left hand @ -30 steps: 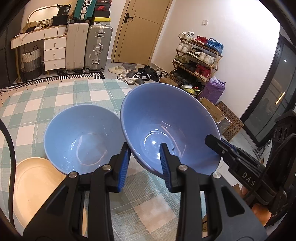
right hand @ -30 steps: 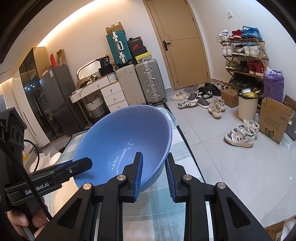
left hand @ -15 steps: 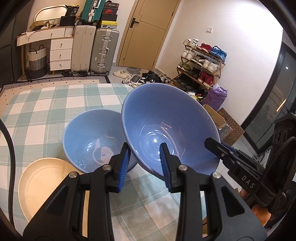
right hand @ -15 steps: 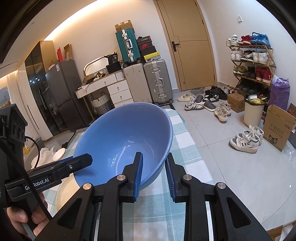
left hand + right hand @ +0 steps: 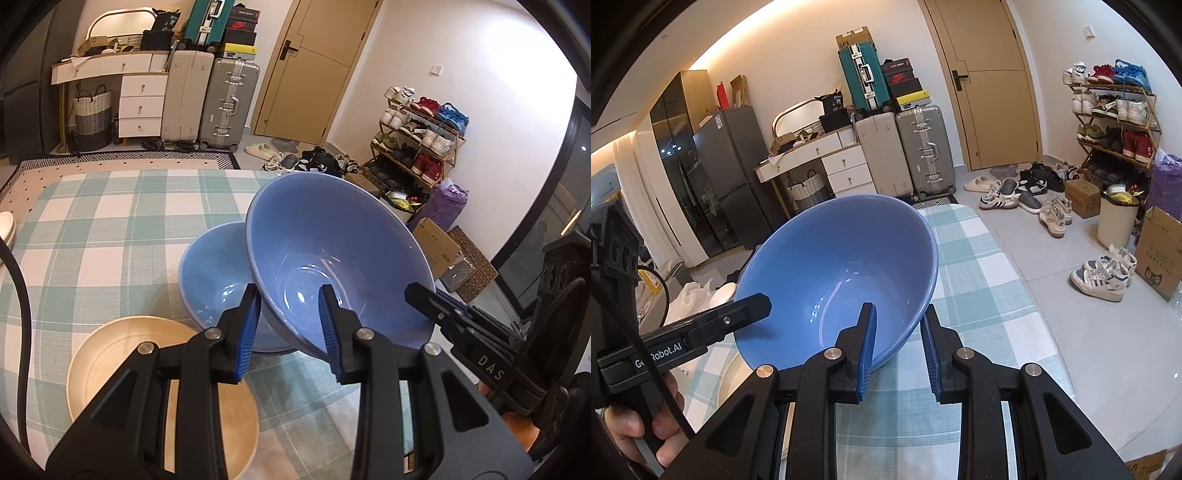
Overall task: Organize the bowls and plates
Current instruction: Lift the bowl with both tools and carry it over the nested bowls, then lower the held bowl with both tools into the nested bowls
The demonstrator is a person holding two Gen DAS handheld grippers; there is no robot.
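Both grippers hold one large blue bowl (image 5: 332, 254) by its rim, tilted in the air. My left gripper (image 5: 290, 328) is shut on its near rim. My right gripper (image 5: 899, 347) is shut on the opposite rim, and the bowl (image 5: 842, 277) fills the middle of the right wrist view. The held bowl hangs partly over a second, lighter blue bowl (image 5: 214, 273) that stands on the checked tablecloth (image 5: 110, 229). A cream plate (image 5: 122, 369) lies in front of that bowl, partly under my left gripper.
The table's right edge drops off to the floor with a cardboard box (image 5: 439, 251), shoes and a shoe rack (image 5: 417, 147). Suitcases (image 5: 229, 103) and a drawer unit stand beyond the table. A white dish edge (image 5: 7, 225) shows at far left.
The held bowl has moved left and over the standing bowl, which it now overlaps. Both grippers kept their grip.
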